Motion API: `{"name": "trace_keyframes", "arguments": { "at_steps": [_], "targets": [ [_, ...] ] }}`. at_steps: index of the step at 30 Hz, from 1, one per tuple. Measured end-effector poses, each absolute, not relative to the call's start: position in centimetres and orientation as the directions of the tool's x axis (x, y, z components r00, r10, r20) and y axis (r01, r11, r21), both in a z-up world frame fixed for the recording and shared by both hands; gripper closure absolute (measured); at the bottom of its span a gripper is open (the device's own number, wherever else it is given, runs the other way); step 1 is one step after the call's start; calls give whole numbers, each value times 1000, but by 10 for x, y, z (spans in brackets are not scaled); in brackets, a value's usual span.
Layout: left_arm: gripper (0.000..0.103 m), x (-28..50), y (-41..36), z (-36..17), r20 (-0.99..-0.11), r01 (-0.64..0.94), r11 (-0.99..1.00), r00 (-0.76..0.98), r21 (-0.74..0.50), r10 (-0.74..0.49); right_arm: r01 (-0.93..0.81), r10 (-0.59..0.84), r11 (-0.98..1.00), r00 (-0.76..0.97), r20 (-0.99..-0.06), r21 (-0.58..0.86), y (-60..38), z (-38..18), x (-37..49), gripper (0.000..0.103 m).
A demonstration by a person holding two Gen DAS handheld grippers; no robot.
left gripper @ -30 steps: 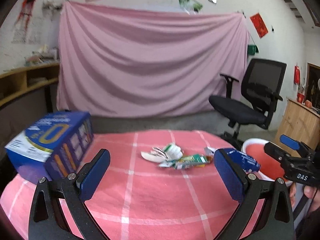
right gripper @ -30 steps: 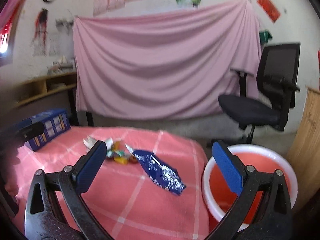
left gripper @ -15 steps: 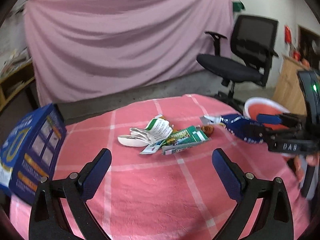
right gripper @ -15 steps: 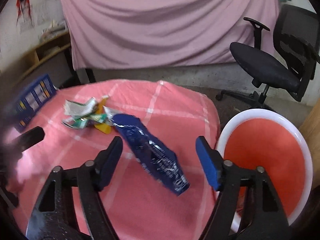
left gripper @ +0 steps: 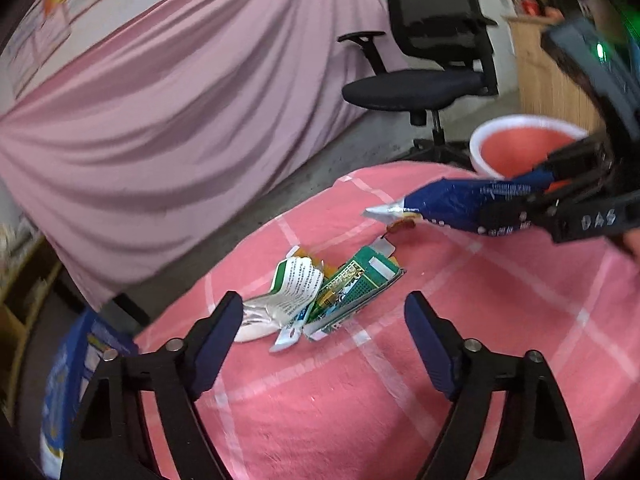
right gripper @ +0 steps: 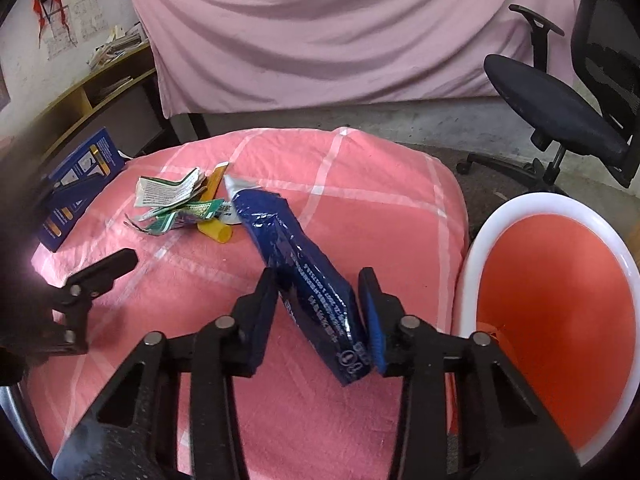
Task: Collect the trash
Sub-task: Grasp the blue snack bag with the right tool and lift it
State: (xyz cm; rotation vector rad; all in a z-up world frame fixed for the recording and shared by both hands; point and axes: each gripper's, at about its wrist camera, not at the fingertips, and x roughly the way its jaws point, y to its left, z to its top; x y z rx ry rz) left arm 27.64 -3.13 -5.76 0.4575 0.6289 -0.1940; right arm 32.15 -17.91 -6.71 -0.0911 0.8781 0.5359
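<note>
A long blue snack bag [right gripper: 304, 264] lies on the pink checked tablecloth [right gripper: 360, 184], near its right edge. My right gripper [right gripper: 318, 292] is closing on the bag, and both pads touch its sides. The left wrist view shows that gripper [left gripper: 560, 192] with the blue bag [left gripper: 460, 200] in its jaws. A pile of green and white wrappers [left gripper: 320, 288] lies just ahead of my left gripper [left gripper: 324, 308]. Its jaws are closing, still wide, and nothing is pressed between them. The same pile [right gripper: 176, 204] includes a yellow tube [right gripper: 216, 232].
An orange bin with a white rim [right gripper: 480, 248] stands on the floor right of the table, also seen as the bin [left gripper: 476, 148]. A blue carton [right gripper: 80, 176] sits at the table's left edge. A black office chair [right gripper: 560, 112] stands behind, by a pink drape.
Both grippers dropped and tilted down toward the table. The right jaws narrowed around the blue bag. The left gripper rolled, neared the wrapper pile and narrowed a little.
</note>
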Motion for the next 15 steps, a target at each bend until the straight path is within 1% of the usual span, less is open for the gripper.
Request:
{"name": "trace_keyframes", "arguments": {
  "at_steps": [3,4,5,7,8,10,11,12,13,15],
  "targets": [
    [42,284,-35,-68,-620,325,865,784,382,-21,-481,419,863,510,-751,154,-180,-67,322,50],
    [50,287,-36,-72,-626,325,862,779,390,-11,-481,419,863,508,-752,156,-180,-67,323,52],
    [55,288,-37,-73,-632,329,860,775,390,-9,-482,421,862,505,-753,158,-180,-68,323,55],
    [72,289,-36,-76,-640,341,857,768,386,-17,-485,426,859,502,-753,162,-179,-68,323,56],
    [76,288,-36,-78,-641,347,856,767,384,-23,-488,431,857,500,-751,167,-179,-67,322,58],
    [91,288,-35,-79,-637,345,858,770,381,-27,-494,442,852,496,-747,176,-179,-67,321,63],
    [93,287,-36,-77,-640,343,863,768,372,-29,-498,448,849,496,-744,179,-179,-66,319,64],
    [98,284,-34,-75,-644,343,870,764,354,-39,-501,454,846,495,-741,183,-179,-65,318,65],
    [100,284,-32,-73,-644,341,879,763,332,-52,-504,458,844,496,-738,185,-179,-65,316,66],
    [100,280,-29,-66,-631,323,899,773,296,-70,-509,469,840,505,-725,189,-181,-62,312,69]
  ]
}}
